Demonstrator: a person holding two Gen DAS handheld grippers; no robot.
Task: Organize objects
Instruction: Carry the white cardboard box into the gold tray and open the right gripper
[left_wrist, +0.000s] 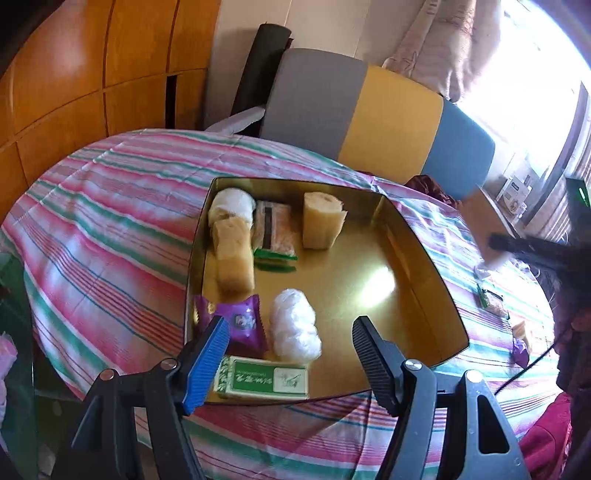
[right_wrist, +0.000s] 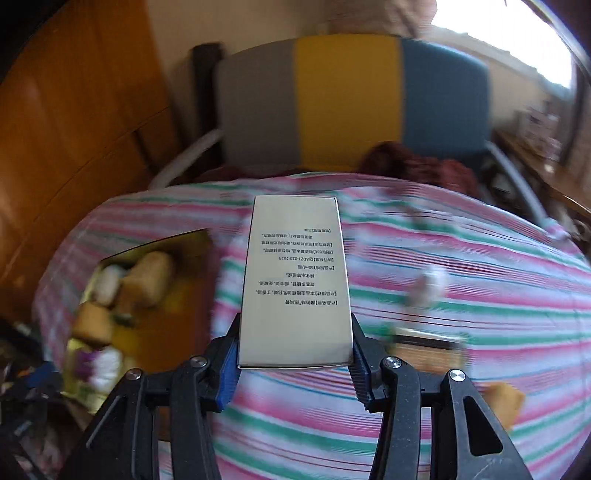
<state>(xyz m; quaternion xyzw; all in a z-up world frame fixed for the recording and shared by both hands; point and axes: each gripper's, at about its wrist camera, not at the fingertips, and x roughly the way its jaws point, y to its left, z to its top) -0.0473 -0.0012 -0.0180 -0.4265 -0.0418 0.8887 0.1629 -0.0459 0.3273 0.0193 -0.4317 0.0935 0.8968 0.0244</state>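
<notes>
A gold tray (left_wrist: 424, 258) sits on the striped tablecloth. It holds several wrapped cakes (left_wrist: 236, 254), a green snack pack (left_wrist: 275, 232), a purple packet (left_wrist: 245, 326), a white wrapped bundle (left_wrist: 295, 325) and a green box (left_wrist: 264, 382). My left gripper (left_wrist: 291, 332) is open and empty over the tray's near edge. My right gripper (right_wrist: 293, 350) is shut on a tall white printed box (right_wrist: 295, 280), held above the cloth to the right of the tray (right_wrist: 162, 325). The right view is blurred.
A grey, yellow and blue chair (left_wrist: 369, 118) stands behind the table. Loose snacks (left_wrist: 491, 301) lie on the cloth right of the tray. More small items (right_wrist: 428, 288) lie near my right gripper. A wooden cabinet (left_wrist: 74, 74) is at the left.
</notes>
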